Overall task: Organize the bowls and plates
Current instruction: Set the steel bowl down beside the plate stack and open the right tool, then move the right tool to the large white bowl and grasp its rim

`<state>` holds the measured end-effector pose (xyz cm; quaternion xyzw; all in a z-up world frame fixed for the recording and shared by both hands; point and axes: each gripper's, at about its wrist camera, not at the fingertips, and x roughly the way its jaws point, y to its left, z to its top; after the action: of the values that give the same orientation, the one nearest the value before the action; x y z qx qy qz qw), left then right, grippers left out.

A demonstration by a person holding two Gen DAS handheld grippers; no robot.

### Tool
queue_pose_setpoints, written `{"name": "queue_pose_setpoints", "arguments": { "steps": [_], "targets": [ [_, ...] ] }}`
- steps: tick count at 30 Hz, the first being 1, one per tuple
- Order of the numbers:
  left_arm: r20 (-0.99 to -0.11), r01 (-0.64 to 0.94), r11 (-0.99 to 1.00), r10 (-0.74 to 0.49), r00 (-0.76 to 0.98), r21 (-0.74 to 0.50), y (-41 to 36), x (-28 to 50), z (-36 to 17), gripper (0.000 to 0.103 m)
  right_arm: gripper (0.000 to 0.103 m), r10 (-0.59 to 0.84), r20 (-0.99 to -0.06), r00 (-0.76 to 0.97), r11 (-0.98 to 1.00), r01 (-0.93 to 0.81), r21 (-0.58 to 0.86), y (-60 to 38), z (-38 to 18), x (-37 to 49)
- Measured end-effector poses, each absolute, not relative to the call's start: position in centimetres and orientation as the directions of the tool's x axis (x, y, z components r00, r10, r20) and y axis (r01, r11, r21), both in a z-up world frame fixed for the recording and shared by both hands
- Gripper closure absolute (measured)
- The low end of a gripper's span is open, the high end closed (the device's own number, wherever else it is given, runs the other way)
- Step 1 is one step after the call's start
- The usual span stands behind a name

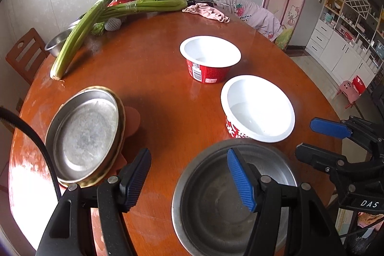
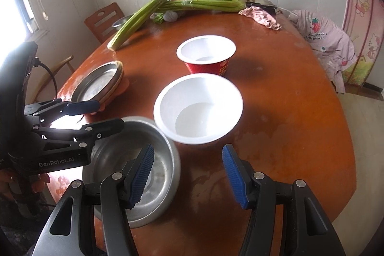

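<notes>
Jaws of both the left gripper (image 1: 189, 180) and right gripper (image 2: 188, 175) stand apart, empty, above the near steel bowl (image 2: 153, 184); careless descent could knock the touching paper bowl (image 2: 198, 108).

On the round reddish-brown wooden table (image 2: 276, 112), a white-lined red paper bowl (image 2: 198, 108) sits centre, a second one (image 2: 206, 54) farther back. A round steel basin (image 2: 136, 172) lies near left, stacked steel plates (image 2: 100, 82) beyond it.
</notes>
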<state>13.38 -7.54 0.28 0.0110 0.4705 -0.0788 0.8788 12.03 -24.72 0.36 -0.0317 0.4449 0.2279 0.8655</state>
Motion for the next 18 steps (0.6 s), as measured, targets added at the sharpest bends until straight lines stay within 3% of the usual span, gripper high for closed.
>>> {"name": "queue_pose_setpoints", "arguments": {
  "steps": [18],
  "targets": [
    [-0.821,0.233,0.971,-0.167,0.546,-0.042,-9.8,17.4,1.8,0.037,0.042,0.353,-0.771,0.530,0.907,-0.395,0.144,-25.8,1.1,14.4]
  ]
}}
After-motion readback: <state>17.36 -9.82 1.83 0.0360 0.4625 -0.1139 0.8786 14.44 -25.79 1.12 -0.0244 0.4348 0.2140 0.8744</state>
